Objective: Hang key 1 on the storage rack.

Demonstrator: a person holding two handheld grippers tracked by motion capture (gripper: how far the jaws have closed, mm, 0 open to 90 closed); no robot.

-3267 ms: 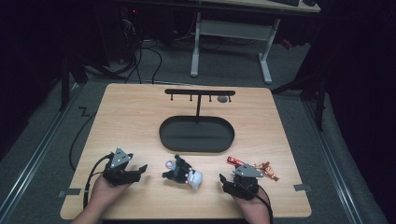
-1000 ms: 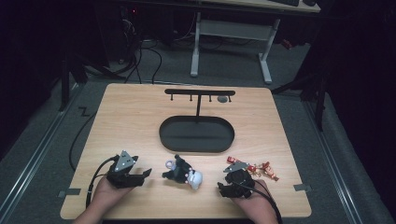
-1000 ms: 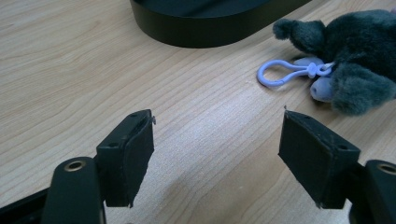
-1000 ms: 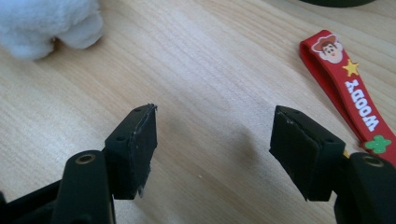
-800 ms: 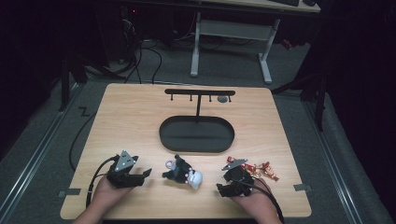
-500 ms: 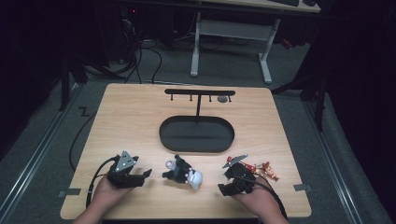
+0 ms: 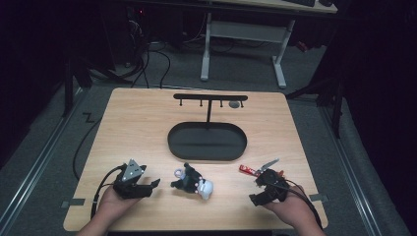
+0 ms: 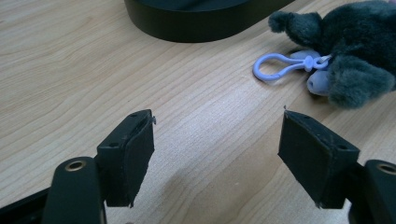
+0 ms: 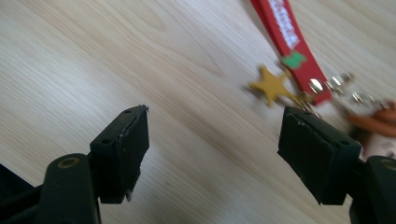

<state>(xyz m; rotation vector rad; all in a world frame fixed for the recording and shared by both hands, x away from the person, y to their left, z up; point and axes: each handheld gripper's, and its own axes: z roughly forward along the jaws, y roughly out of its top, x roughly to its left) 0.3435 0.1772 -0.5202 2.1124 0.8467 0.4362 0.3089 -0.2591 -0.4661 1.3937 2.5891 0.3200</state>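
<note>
Compared with a second ago, the right gripper (image 7: 265, 189) has shifted a little along the surface's near edge and its jaws have just been opening, with nothing between them; the red strap keychain with a gold star charm and metal clips (image 7: 259, 170) lies beside it, near the right part of that near edge, while the left gripper (image 7: 142, 186) has kept its place near the left part. From the high view, the light wooden surface (image 7: 137, 123) also carries a black oval tray with a hook rack (image 7: 206, 142) at its middle and a grey plush toy keychain (image 7: 193, 182) between the two grippers. Along the left gripper view, the left gripper (image 8: 217, 154) stands apart and empty, the plush toy (image 8: 348, 51) and its lilac loop clip (image 8: 275, 65) ahead and off to one side. Along the right gripper view, the right gripper (image 9: 212, 151) is apart over bare wood, the red strap (image 9: 289, 42) and star (image 9: 271, 86) just beyond one jaw. To take the keychain well, I would judge it best to swing the right gripper until the strap lies between the jaws, come low, and close across the flat strap rather than the loose clips.
</note>
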